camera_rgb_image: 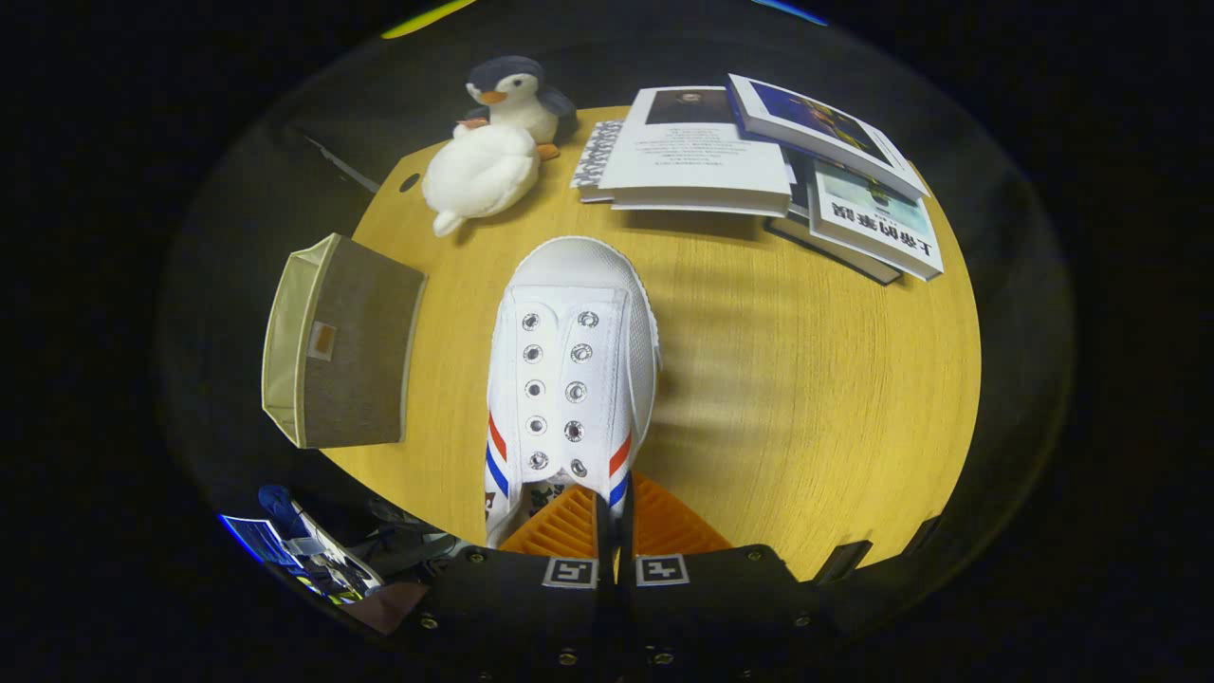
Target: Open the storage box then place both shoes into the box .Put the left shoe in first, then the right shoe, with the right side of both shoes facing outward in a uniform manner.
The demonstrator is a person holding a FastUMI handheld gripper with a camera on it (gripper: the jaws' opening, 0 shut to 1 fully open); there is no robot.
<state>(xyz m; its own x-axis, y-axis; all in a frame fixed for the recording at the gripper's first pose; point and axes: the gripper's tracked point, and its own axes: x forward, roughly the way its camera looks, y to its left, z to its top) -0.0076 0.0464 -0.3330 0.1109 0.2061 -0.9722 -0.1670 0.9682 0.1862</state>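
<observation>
A white canvas shoe (574,323) with red and blue side stripes and no laces points its toe away from me, above the round wooden table (787,398). My gripper (614,531) is shut on the shoe's rear upper edge, and the fingers (564,526) stand almost together around the thin fabric. The storage box (346,346), grey fabric with a beige lining and a small tag, sits left of the shoe at the table's edge. I cannot tell whether its lid is up.
A white plush and a penguin toy (493,142) lie beyond the shoe's toe. Several stacked books (759,161) spread over the far right of the table. Dark floor surrounds the table, with clutter (313,560) beside my left finger.
</observation>
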